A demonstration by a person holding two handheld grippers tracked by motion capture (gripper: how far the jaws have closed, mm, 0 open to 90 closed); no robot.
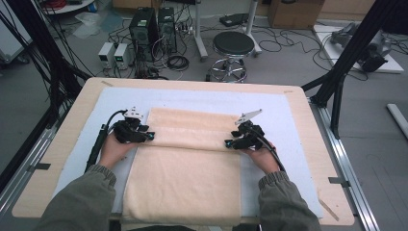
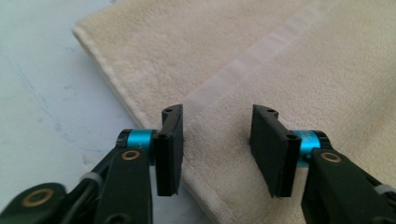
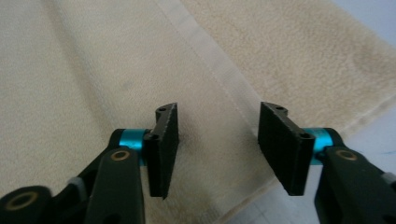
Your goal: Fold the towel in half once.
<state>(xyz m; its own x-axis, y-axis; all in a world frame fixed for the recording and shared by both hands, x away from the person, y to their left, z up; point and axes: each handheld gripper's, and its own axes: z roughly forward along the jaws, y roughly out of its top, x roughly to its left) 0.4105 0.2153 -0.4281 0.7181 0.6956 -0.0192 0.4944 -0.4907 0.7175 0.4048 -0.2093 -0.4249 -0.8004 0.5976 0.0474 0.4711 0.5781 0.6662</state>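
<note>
Resting low, both hands hold open grippers on the towel (image 1: 185, 163).

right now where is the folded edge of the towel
In the high view the towel's folded edge runs across the table's middle, between the left tool and the right tool, on the white mat.

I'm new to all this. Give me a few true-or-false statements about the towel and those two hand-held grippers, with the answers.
1. The cream towel lies on a white mat on the wooden table. True.
2. The left gripper is clamped on a towel corner. False: in the left gripper view its jaws stand apart over the towel's edge, pinching nothing.
3. The far part of the towel is folded toward the person, leaving a fold line across the middle. True.
4. The right gripper holds a sponge. False: its jaws are open above the towel, holding nothing.
5. The two grippers sit at opposite side edges of the towel. True.
</note>
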